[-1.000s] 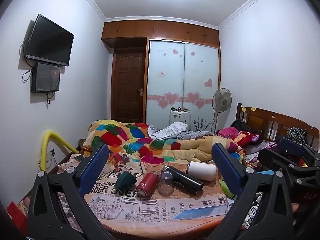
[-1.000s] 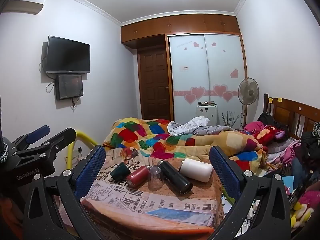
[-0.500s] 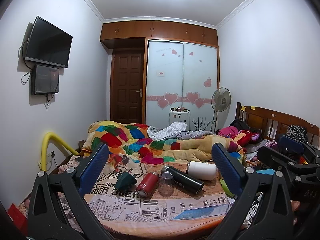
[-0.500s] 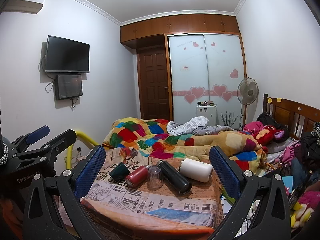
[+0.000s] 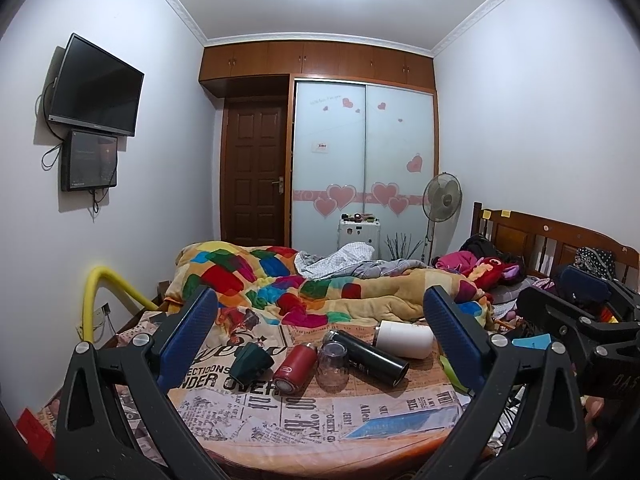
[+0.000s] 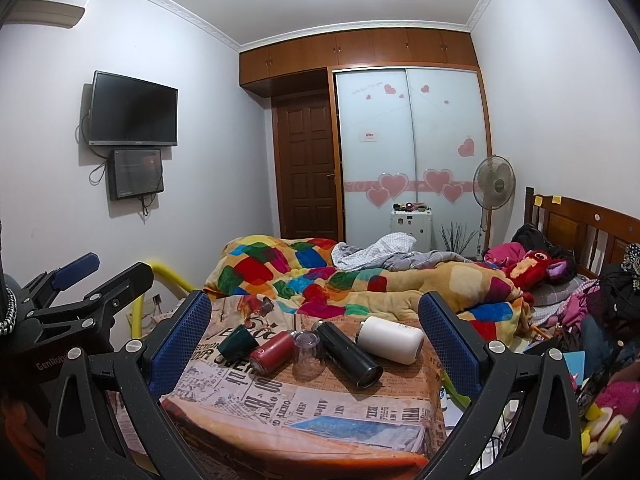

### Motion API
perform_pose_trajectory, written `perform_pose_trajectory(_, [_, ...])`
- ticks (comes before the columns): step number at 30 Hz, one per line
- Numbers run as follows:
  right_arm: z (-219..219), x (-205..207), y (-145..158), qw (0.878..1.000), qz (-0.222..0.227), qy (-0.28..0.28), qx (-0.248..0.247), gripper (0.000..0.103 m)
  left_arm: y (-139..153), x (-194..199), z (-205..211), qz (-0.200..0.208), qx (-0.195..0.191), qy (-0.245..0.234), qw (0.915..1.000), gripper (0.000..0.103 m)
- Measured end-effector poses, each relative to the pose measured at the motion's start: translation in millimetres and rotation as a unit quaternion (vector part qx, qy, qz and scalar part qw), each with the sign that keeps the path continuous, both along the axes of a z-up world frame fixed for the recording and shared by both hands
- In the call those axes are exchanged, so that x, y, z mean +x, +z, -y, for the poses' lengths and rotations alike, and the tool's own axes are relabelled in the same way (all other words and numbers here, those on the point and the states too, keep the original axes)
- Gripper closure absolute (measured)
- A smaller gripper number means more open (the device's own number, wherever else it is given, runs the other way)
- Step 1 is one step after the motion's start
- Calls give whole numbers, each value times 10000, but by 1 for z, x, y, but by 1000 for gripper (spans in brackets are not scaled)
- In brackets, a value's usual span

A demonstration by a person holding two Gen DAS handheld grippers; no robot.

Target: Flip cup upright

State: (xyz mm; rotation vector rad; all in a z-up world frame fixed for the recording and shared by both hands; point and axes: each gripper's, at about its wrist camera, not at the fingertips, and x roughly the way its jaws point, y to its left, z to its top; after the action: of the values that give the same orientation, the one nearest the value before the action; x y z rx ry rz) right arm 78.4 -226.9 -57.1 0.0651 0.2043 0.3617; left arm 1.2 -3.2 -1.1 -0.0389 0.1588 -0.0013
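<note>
Several vessels lie on a newspaper-print cloth (image 5: 304, 412) on the bed's near end: a dark green cup (image 5: 250, 362) on its side, a red flask (image 5: 294, 368), a clear glass (image 5: 332, 364) standing mouth down, a black flask (image 5: 370, 356) and a white flask (image 5: 404, 338). In the right wrist view they are the green cup (image 6: 237, 338), red flask (image 6: 272, 352), glass (image 6: 307, 354), black flask (image 6: 348, 354) and white flask (image 6: 390, 338). My left gripper (image 5: 320, 340) is open and empty, well short of them. My right gripper (image 6: 316, 340) is open and empty too.
A patchwork quilt (image 5: 320, 284) is heaped behind the cloth. Toys and clothes (image 6: 532, 264) pile at the right by the wooden headboard (image 5: 560, 240). A yellow pipe (image 5: 104, 296) arches at the left. A fan (image 6: 493, 184) and a small white cabinet (image 6: 412, 222) stand by the wardrobe.
Both views have shifted only slightly; the objects on the cloth have not moved and both grippers stay open.
</note>
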Motion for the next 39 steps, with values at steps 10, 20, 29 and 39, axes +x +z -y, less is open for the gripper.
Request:
perform_pose_trajectory(10, [-1, 0, 1, 10000, 2, -4, 0, 0, 0, 0, 0, 6, -3, 3, 10000, 0])
perform_pose_trajectory(20, [-2, 0, 1, 10000, 4, -3, -2, 0, -1, 0, 0, 10, -11, 0, 10000, 0])
perform_pose_trajectory(29, [-3, -1, 0, 10000, -13, 6, -4, 0, -2, 0, -1, 9, -15, -2, 10000, 0])
perform_pose_trajectory(39, [2, 8, -5, 9999, -100, -2, -48, 0, -8, 13, -11, -106, -61, 106, 9999, 0])
